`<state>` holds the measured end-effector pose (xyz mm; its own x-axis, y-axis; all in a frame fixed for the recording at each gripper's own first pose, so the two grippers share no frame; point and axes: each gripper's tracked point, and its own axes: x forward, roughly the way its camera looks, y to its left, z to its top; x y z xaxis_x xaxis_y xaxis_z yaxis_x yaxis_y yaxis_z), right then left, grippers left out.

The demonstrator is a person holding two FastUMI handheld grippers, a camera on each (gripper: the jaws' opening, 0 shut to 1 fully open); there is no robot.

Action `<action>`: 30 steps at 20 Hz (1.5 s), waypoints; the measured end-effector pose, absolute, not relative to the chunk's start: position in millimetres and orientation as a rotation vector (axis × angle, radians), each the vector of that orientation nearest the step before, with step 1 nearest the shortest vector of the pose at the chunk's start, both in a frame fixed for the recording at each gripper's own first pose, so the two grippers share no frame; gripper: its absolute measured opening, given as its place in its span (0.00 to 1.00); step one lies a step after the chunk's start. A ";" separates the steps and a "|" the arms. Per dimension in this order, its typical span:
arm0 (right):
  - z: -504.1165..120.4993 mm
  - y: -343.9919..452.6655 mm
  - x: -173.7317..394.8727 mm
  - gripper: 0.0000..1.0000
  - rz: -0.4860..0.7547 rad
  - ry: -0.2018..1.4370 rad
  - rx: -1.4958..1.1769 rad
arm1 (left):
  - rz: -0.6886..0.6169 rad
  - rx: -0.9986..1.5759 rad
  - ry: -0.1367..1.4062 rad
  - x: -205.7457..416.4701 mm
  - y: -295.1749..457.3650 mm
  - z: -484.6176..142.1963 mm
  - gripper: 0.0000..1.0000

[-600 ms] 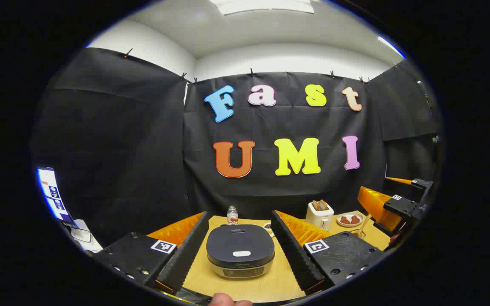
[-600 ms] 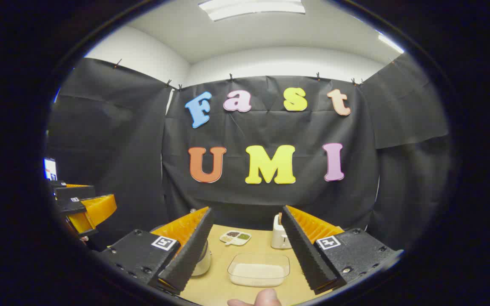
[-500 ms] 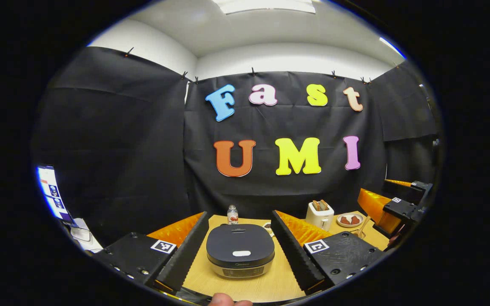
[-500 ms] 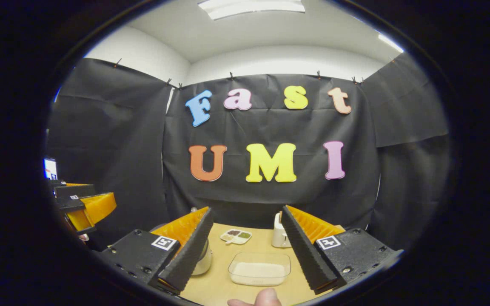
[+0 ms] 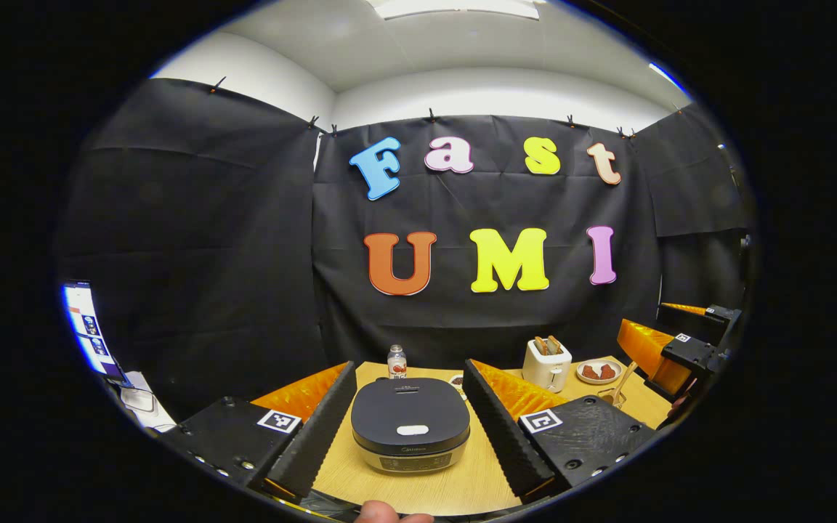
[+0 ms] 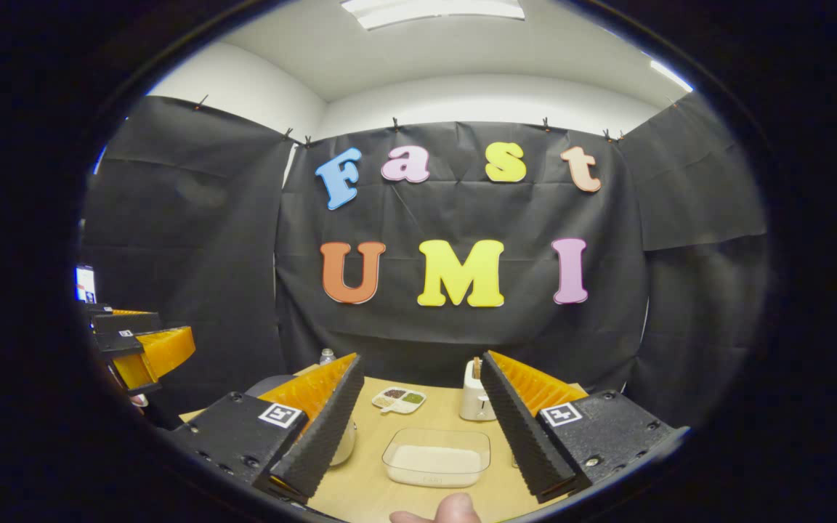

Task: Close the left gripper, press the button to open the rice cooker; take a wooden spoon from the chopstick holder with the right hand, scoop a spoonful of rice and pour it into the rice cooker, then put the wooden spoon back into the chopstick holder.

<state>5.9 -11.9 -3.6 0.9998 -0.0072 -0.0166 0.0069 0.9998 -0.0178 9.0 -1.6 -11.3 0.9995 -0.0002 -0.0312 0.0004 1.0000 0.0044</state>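
Fingers of the left gripper (image 5: 407, 418) are wide; squeeze them together first, then push the white button (image 5: 413, 430) on the rice cooker (image 5: 410, 425). Right gripper (image 6: 422, 418) is wide too.

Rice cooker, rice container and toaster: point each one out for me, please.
rice cooker (image 5: 410, 423), left gripper view, on the middle of its closed dark lid.
rice container (image 6: 437, 459), right gripper view, on the white rice inside the clear tub.
toaster (image 5: 547, 365), left gripper view, on its white front face.
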 end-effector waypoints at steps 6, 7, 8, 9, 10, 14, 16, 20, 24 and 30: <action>-8.2 -14.0 14.8 1.00 -0.010 0.026 -0.009 | 0.001 -0.004 0.056 13.4 -2.0 -20.3 0.94; -10.6 -14.1 16.6 1.00 -0.008 0.033 -0.008 | 0.003 -0.006 0.062 13.4 -1.0 -22.4 0.94; -13.2 -13.3 18.3 1.00 -0.006 0.041 -0.007 | 0.006 -0.010 0.066 13.4 -0.3 -23.4 0.94; -13.9 -12.6 20.1 1.00 -0.003 0.044 -0.006 | 0.010 -0.012 0.069 13.0 0.5 -23.4 0.94; -13.7 -12.1 20.6 1.00 0.001 0.043 -0.005 | 0.017 -0.012 0.073 12.6 1.7 -25.0 0.94; -16.9 -12.9 26.8 1.00 0.014 0.051 -0.007 | 0.035 -0.010 0.097 17.1 3.3 -29.2 0.94; -18.5 -17.0 29.7 1.00 0.018 0.057 -0.013 | 0.032 -0.008 0.110 20.7 0.3 -33.2 0.94; -18.2 -38.0 36.7 1.00 -0.005 0.055 -0.014 | 0.025 -0.005 0.187 37.8 -4.1 -51.8 0.94; -21.6 -72.2 44.0 1.00 -0.061 0.057 -0.016 | 0.013 -0.015 0.274 58.2 -8.9 -70.9 0.94; -30.3 -139.2 49.7 1.00 -0.167 0.065 0.006 | -0.032 -0.036 0.466 90.3 -15.7 -113.7 0.94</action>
<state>49.7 -139.2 -30.3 0.9840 -0.1660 -0.0651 0.1664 0.9861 0.0001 90.3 -15.7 -113.7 0.8929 -0.0387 -0.4486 0.0222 0.9989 -0.0420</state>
